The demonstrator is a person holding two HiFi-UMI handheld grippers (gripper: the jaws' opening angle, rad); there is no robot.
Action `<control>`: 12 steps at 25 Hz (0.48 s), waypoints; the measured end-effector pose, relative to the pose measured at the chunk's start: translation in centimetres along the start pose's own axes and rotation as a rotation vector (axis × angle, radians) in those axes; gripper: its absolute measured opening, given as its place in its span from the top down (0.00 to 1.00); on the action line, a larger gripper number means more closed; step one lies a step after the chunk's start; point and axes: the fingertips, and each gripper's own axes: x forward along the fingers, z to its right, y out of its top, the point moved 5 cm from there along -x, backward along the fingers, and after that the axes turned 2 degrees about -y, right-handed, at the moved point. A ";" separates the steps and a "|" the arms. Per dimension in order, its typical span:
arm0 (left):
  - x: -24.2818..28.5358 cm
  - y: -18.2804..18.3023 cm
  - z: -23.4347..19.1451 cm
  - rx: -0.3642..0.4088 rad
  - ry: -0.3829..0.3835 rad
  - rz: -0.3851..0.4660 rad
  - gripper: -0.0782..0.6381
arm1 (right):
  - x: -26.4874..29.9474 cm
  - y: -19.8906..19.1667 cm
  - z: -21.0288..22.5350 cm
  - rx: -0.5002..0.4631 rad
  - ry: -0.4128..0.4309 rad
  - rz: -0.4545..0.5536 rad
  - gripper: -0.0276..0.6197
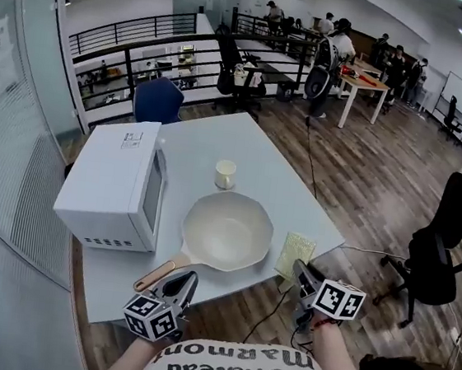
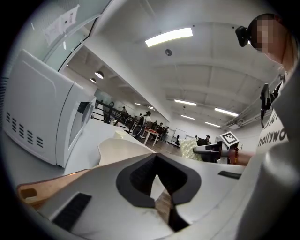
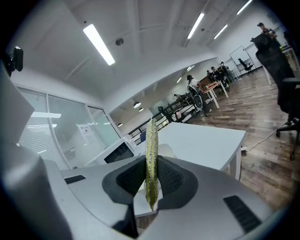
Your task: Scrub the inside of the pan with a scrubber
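Observation:
A cream pan (image 1: 226, 231) with a wooden handle (image 1: 159, 273) sits on the white table (image 1: 219, 141), near its front edge. My left gripper (image 1: 185, 281) hovers just right of the handle's end, shut with nothing between its jaws. In the left gripper view the handle (image 2: 51, 186) lies to the left of the closed jaws (image 2: 159, 180) and the pan (image 2: 119, 150) is beyond them. My right gripper (image 1: 300, 272) is shut on a yellow-green scrubber (image 1: 295, 252) at the pan's right. That scrubber (image 3: 151, 150) stands edge-on between the pads of the right gripper (image 3: 151, 183).
A white microwave (image 1: 111, 183) stands on the table left of the pan. A small cream cup (image 1: 226, 174) is behind the pan. A black office chair (image 1: 445, 238) and a cable on the wooden floor are to the right. People work at desks far behind.

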 end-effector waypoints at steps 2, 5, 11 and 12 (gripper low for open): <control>0.5 0.0 0.0 0.011 0.035 0.025 0.91 | 1.2 0.4 0.9 -0.003 0.028 -0.016 0.86; 0.5 0.0 -0.2 0.006 0.090 0.049 0.91 | 2.9 1.1 1.5 0.001 0.087 -0.004 0.86; -1.4 0.8 -0.3 0.047 0.193 0.032 0.91 | 5.5 1.0 -1.6 -0.073 0.249 -0.017 0.86; -1.7 1.0 -0.3 0.048 0.203 0.038 0.91 | 6.0 0.8 -2.1 -0.089 0.263 -0.035 0.86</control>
